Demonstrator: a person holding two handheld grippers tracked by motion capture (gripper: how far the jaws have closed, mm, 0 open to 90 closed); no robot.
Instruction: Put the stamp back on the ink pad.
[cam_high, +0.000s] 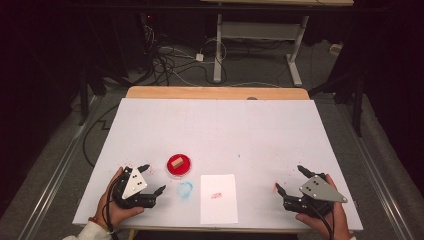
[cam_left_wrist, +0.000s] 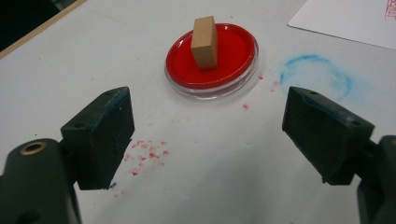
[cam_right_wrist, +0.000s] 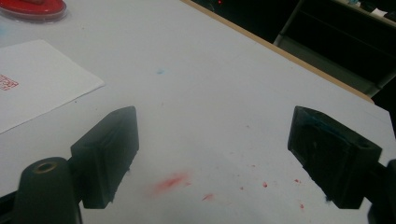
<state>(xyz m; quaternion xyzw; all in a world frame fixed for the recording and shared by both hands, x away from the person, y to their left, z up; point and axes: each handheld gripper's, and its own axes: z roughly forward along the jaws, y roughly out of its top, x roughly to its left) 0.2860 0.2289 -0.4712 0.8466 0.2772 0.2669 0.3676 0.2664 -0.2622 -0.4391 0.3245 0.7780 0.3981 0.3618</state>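
Spread wide and holding nothing, the left claw (cam_left_wrist: 205, 135) faces the wooden stamp block (cam_left_wrist: 204, 43), which lies straight ahead between its jaw lines, standing upright in the red ink dish (cam_left_wrist: 233, 60) with its long axis vertical. It is the nearer one; the right claw (cam_high: 294, 181), also spread and unladen, sits well apart beyond the stamped paper (cam_high: 218, 198) on the worktop (cam_high: 260, 130).

My left gripper (cam_high: 152, 179) and right gripper (cam_high: 289, 179) are both black, each topped by a grey three-cornered plate with small dark screw holes, and a black cable trails from each. Up close their blocky jaws show faint blue smears, and a brass-ringed hole sits at the lower left. The left wrist wears what looks like a beaded band above a white sleeve (cam_high: 87, 232).
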